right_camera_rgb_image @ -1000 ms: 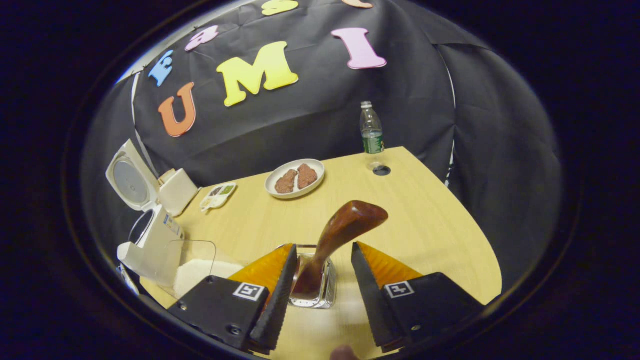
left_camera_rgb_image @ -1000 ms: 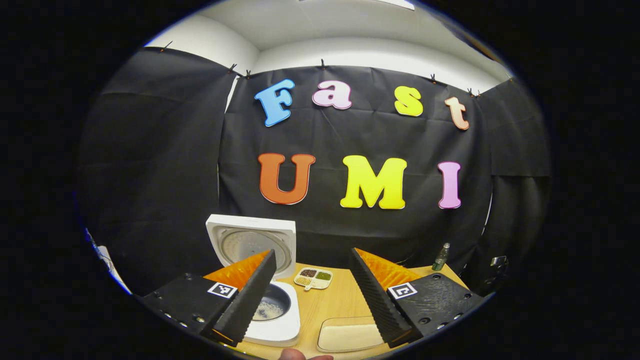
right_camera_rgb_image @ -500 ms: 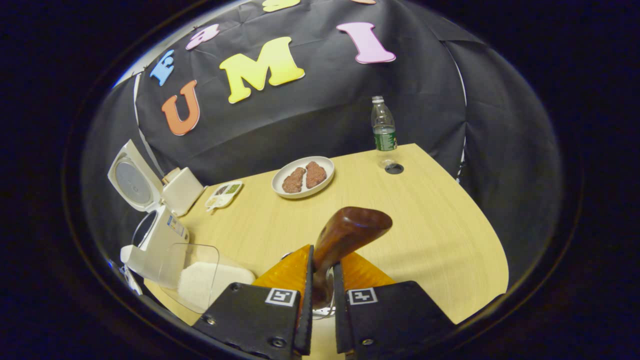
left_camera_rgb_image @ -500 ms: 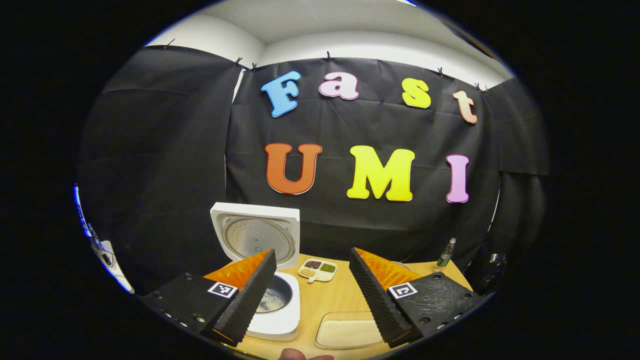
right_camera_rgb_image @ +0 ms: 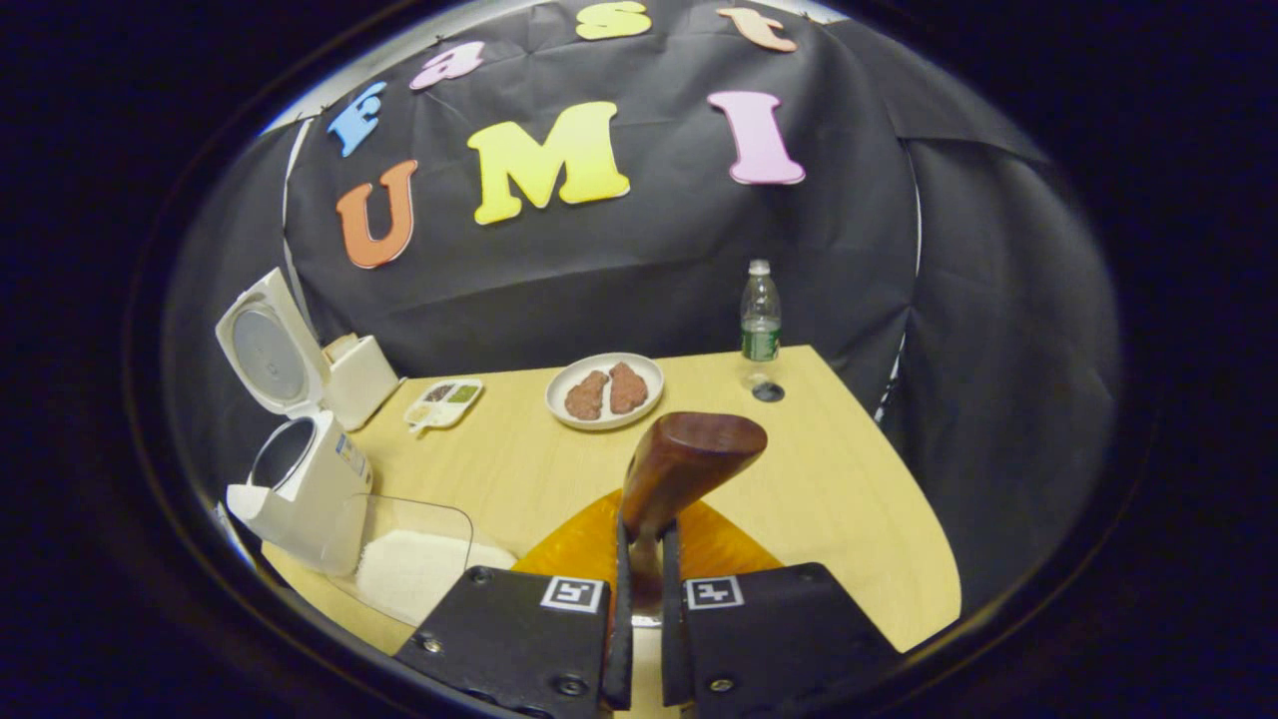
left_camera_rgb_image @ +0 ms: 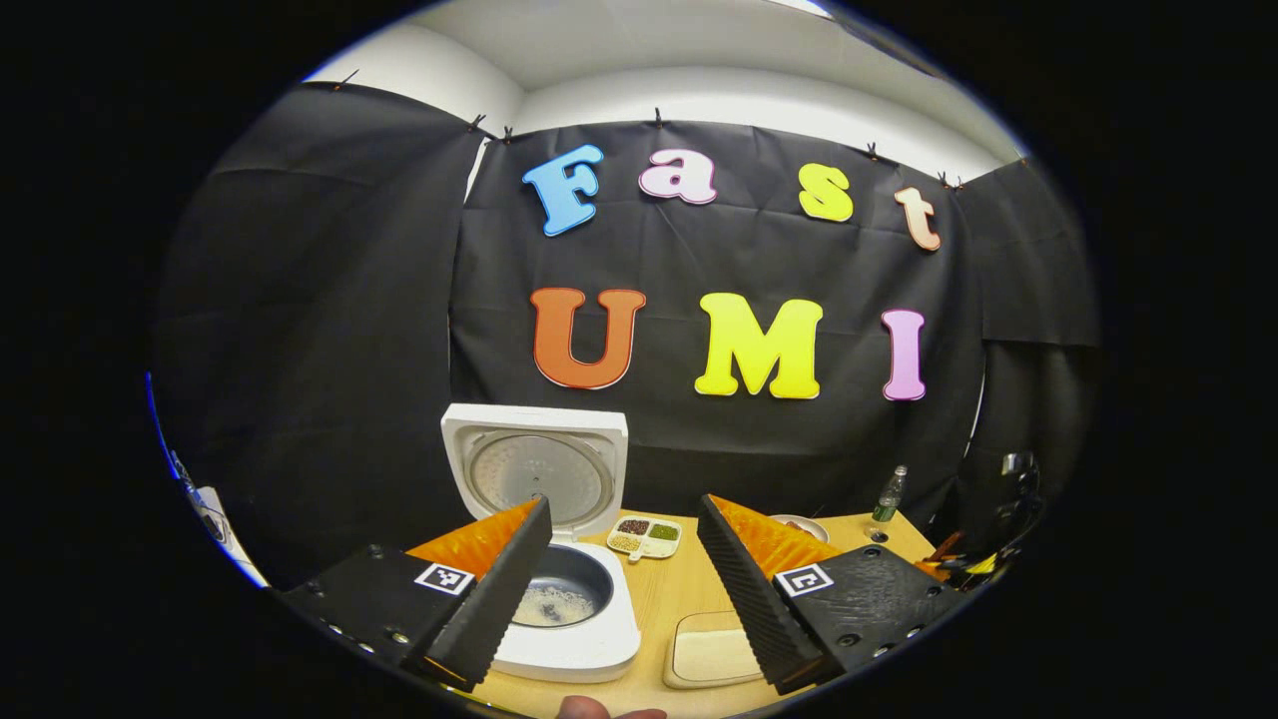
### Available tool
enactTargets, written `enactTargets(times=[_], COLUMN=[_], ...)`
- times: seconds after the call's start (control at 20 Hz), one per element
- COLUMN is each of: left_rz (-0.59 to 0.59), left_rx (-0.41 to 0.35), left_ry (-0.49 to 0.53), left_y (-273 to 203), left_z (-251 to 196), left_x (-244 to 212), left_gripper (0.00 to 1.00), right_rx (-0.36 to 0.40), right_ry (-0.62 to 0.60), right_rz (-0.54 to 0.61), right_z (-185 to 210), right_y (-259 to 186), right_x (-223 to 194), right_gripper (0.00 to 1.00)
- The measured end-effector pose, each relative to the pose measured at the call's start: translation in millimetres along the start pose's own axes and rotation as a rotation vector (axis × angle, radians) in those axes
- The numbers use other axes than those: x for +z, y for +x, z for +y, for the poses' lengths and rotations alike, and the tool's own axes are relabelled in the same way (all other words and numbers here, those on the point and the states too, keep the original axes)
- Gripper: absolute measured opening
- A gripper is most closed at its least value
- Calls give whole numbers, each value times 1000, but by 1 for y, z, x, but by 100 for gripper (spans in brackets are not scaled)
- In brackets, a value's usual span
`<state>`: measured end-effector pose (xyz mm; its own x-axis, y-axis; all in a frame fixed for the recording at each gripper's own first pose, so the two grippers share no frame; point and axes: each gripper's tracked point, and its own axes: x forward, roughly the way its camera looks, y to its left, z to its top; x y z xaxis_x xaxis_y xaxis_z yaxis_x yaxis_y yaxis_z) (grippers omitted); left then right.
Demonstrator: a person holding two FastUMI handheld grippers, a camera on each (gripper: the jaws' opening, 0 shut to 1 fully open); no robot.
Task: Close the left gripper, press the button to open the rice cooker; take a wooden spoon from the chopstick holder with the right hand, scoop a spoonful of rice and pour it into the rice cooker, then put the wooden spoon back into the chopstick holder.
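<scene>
Two fingers of my right gripper (right_camera_rgb_image: pixel 639 599) squeezed the wooden spoon (right_camera_rgb_image: pixel 679 469) by its handle, bowl end up, above the table (right_camera_rgb_image: pixel 849 499). My left gripper (left_camera_rgb_image: pixel 624 574) hung wide apart, holding nothing, over the open rice cooker (left_camera_rgb_image: pixel 559 599), near the clear box of rice (right_camera_rgb_image: pixel 409 559).

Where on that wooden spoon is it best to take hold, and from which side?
On the narrow handle, low down, below the broad rounded end, as the right tongs do. The wooden spoon stands nearly upright, so coming from the near side with one finger on each side of the handle suits it. The wide brown end would probably be too broad and rounded to pinch firmly.
</scene>
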<state>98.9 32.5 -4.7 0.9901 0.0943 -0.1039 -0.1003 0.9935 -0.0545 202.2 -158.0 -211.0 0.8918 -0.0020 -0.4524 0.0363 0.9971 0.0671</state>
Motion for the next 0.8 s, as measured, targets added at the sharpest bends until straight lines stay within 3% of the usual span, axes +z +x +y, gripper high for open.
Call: enactTargets(times=[0.2,0.45,0.8], left_rz=[-9,-33,-33], left_rx=[6,40,49], left_ry=[-13,-14,-25], left_y=[-9,-24,-58], left_z=[35,76,111], left_x=[-9,-10,-8], left_gripper=[94,94,94], right_rx=[-22,47,164], right_ry=[-45,-52,-195], right_rz=[-54,-104,-24], right_z=[28,93,182], right_y=[-35,-56,-42], right_x=[32,56,4], right_gripper=[16,14,14])
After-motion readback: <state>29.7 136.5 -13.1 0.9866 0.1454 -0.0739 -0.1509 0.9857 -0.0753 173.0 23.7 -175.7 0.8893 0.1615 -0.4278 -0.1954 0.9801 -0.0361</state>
